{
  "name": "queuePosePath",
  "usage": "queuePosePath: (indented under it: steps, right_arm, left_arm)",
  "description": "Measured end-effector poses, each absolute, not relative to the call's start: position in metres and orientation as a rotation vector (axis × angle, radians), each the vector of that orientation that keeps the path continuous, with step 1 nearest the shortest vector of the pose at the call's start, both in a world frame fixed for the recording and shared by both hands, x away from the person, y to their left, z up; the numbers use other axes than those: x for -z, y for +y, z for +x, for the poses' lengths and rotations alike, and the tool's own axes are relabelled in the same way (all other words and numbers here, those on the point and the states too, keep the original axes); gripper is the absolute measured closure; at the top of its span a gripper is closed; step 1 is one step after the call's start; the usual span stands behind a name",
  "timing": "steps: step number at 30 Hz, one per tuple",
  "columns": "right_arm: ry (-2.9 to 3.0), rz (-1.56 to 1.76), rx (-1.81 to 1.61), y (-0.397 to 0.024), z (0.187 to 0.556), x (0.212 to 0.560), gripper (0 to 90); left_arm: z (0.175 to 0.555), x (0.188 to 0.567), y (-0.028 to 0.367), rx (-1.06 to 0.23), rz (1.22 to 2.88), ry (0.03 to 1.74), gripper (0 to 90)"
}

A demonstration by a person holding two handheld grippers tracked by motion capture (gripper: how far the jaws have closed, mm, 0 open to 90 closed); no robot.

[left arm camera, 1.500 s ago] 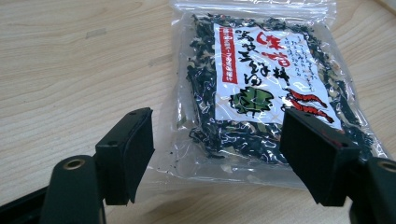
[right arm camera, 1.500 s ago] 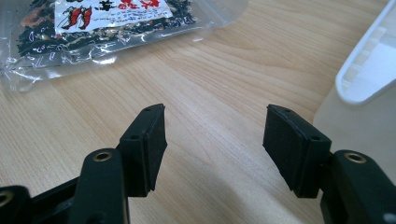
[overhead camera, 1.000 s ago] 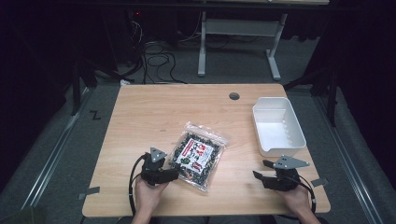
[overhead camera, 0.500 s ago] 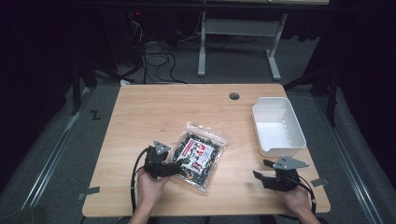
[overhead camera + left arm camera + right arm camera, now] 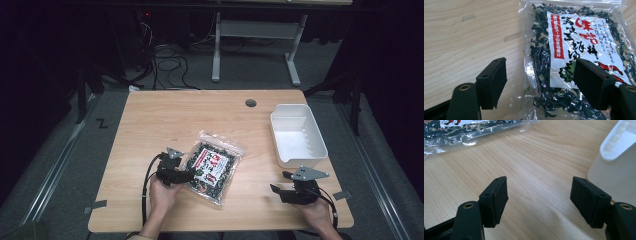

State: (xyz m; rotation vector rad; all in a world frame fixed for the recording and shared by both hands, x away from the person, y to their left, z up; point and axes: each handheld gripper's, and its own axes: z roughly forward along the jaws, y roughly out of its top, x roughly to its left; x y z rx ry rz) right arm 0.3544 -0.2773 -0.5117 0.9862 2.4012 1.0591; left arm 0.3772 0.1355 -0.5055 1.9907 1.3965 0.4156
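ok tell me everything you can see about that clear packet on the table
The clear packet is a flat, crinkly plastic bag of dark dried shreds with pale bits, bearing a white label with red and black print and a small shrimp drawing. It lies flat and askew on the wooden table, left of the white bin and apart from it. The left claw straddles its near edge, jaws apart and just now closing; whether a pad touches it is unclear.

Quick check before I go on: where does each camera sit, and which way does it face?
High view: above the near edge, looking forward and down on the table; both forearms, left gripper, right gripper.
Left gripper view: between its open jaws, at the seaweed bag.
Right gripper view: between open jaws; white bin.
Shared: the bag.
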Motion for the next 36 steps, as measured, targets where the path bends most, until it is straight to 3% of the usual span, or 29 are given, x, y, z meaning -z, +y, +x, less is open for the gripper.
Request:
queuePosePath:
  steps: [19, 26, 36]
  right_arm:
    - [2.418, 1.032, -1.033, -0.275, 0.355, 0.512, 28.0]
    - [2.411, 1.043, -0.980, -0.272, 0.355, 0.511, 31.0]
    - [2.425, 1.019, -1.018, -0.271, 0.353, 0.507, 26.6]
  left_arm:
    - [0.378, 0.517, 0.129, -0.381, 2.078, 1.334, 35.2]
    - [0.376, 0.518, 0.128, -0.377, 2.088, 1.318, 36.2]
    - [0.371, 0.520, 0.124, -0.379, 2.128, 1.289, 37.3]
